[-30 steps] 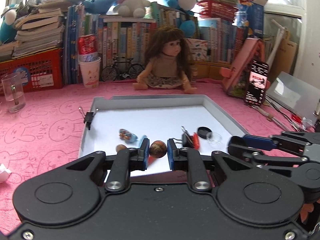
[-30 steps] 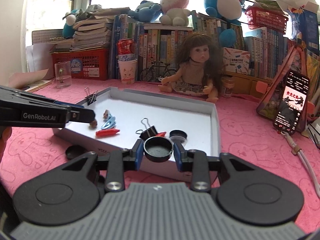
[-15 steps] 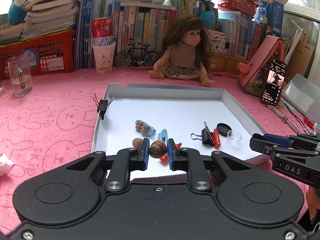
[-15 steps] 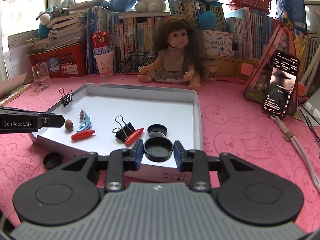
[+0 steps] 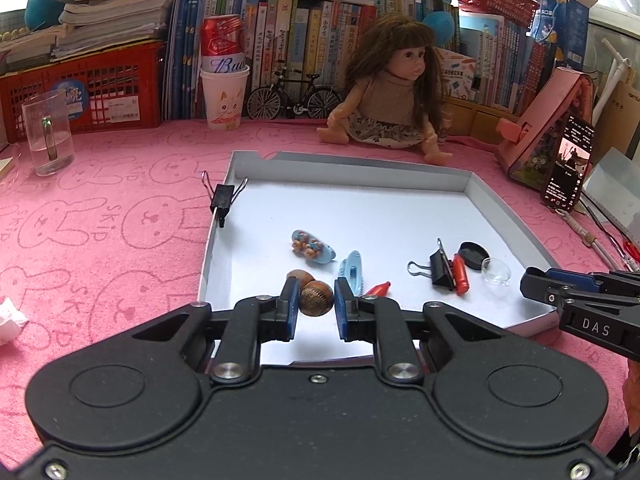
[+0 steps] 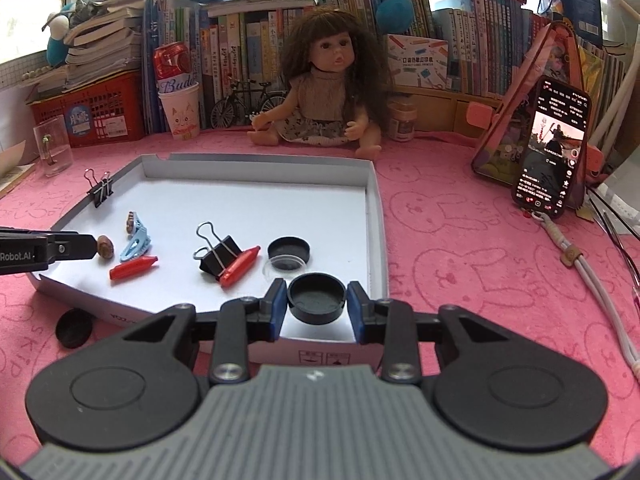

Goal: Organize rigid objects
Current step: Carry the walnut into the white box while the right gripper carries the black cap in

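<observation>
**Grippers loaded over the tray**

My left gripper (image 5: 316,304) is clamped on a round brown ridged nut (image 5: 316,298); my right gripper (image 6: 317,303) pinches a shallow black round plastic cap (image 6: 317,297). Both hover above the near edge of the white cardboard tray (image 6: 378,232).

The left gripper (image 5: 316,307) is built of matte black plastic: two round housings, linkage bars fixed with silver screws, and blue pads (image 5: 293,309) on the fingers. The right gripper (image 6: 318,307) is shaped alike, but a ribbed grey cover is fitted at 6 o'clock. White lettering is printed along the finger sides.
</observation>
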